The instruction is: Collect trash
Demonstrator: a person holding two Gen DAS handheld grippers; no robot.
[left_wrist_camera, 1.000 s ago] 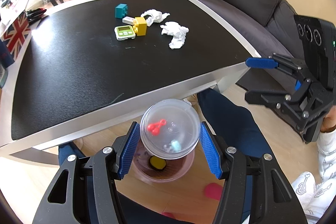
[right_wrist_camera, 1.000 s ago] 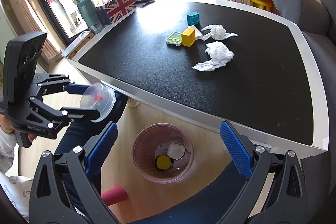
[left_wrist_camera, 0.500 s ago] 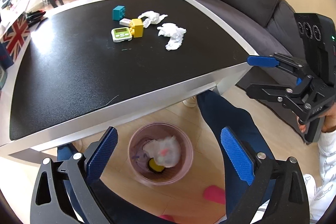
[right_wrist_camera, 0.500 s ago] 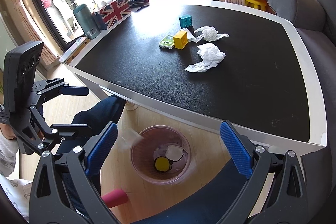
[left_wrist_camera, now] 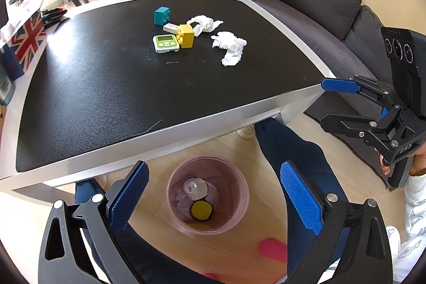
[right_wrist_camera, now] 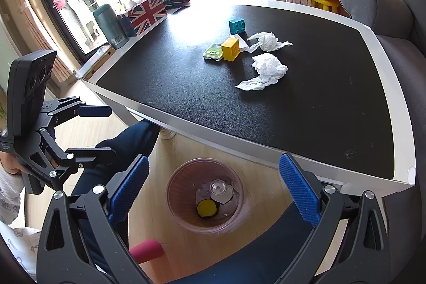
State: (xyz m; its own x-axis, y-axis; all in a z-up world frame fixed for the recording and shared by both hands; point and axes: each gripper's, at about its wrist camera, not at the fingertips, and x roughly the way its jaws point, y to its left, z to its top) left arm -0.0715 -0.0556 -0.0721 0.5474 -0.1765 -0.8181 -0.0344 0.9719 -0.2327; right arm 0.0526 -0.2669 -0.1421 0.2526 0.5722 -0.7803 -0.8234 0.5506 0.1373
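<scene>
Table, black-topped, carries the trash left: two crumpled tissues, nearer & farther, up past its front edge. Bin sits below that edge w/ clear capsule inside. Left gripper & right gripper: jaws wide, empty, hovering over bin; right looks nearer the tissues.
</scene>
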